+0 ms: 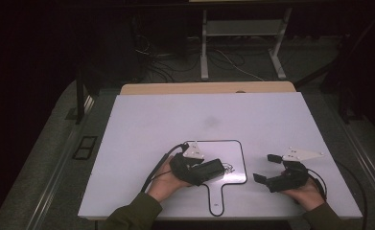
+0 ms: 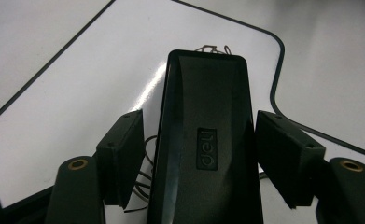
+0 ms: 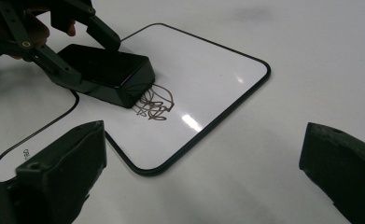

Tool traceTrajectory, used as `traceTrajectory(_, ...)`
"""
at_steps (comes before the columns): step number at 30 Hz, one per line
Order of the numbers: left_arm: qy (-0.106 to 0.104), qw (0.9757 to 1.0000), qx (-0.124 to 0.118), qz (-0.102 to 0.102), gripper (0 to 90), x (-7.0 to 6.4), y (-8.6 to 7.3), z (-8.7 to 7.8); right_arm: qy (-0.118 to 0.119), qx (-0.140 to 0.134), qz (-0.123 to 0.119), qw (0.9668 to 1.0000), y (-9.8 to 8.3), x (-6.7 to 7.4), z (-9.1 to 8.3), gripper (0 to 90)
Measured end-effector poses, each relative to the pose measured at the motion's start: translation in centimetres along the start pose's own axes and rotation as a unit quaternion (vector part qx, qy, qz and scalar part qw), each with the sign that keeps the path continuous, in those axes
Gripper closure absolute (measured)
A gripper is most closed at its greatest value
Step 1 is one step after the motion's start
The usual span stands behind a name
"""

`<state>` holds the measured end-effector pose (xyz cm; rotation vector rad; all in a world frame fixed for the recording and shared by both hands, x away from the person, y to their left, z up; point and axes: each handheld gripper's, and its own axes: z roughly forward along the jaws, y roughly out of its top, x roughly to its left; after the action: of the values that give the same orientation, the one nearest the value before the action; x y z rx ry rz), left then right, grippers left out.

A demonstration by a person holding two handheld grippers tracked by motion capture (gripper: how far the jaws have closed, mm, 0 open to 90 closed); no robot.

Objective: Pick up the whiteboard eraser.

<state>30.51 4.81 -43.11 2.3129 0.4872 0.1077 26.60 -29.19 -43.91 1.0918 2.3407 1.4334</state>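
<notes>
Fingers of my left gripper [image 1: 213,168] clamp the black eraser [image 2: 203,140] on the small whiteboard [image 3: 208,70], beside its scribble [image 3: 154,105]. Right gripper [image 1: 266,166] fingers stand wide apart, right of that board.

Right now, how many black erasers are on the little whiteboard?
1. The black eraser sits on the small whiteboard, between the left gripper's jaws, partly covering the scribble.

One table [image 1: 142,120]; one small whiteboard [image 1: 233,148] with handle; one black eraser [image 1: 206,170]; one scribble [image 3: 154,105]; two grippers, left gripper [image 1: 214,168] and right gripper [image 1: 266,167]; two hands, left hand [image 1: 163,184] and right hand [image 1: 307,194].
</notes>
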Motion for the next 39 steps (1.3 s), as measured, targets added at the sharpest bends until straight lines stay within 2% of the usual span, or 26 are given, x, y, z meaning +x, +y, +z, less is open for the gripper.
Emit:
traceTrajectory(11,0.004,0.9997,0.023,0.008,37.7,-0.36,0.08,0.56,0.000,0.001,0.004,1.0000,0.00,-0.04,0.01,0.0)
traceTrajectory(36,0.004,0.9992,0.040,0.003,39.6,-0.45,0.46,0.53,-0.002,0.000,0.009,1.0000,-0.03,-0.24,-0.08,0.0)
traceTrajectory(39,-0.002,0.9991,0.043,0.003,39.6,-0.47,0.46,0.36,-0.002,-0.001,0.009,1.0000,-0.04,-0.22,-0.07,0.0)
